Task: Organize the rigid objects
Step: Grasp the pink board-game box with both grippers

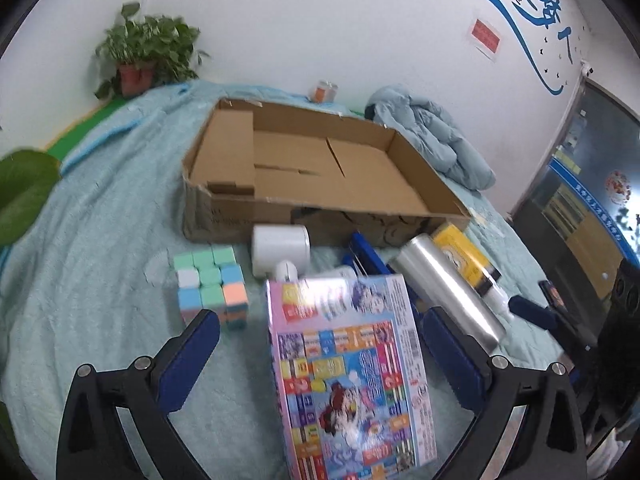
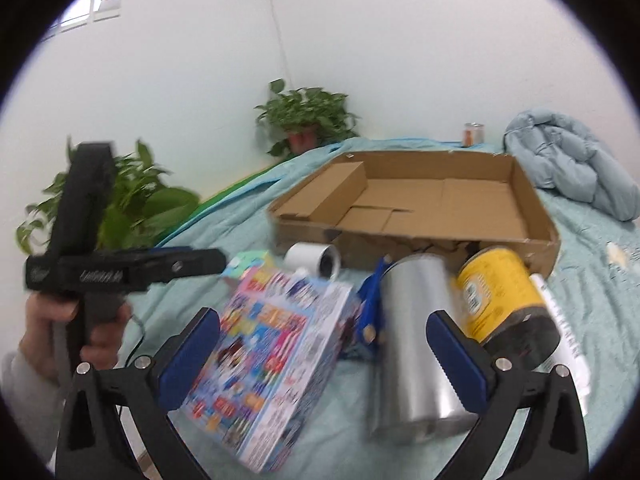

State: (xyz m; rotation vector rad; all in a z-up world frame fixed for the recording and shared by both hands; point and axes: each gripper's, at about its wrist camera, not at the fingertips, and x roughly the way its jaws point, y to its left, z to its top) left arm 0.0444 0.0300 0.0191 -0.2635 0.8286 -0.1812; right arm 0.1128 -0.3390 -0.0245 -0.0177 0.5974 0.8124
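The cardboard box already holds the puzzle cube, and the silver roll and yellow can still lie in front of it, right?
Not quite: the cardboard box is empty in the left wrist view. The puzzle cube sits on the blanket in front of it, as do the silver roll and yellow can.

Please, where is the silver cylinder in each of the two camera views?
Left wrist view: the silver cylinder lies right of centre, right of the colourful game box.
Right wrist view: it lies low in the centre, between the gripper's fingers.
Shared landmark: the open cardboard box behind it.
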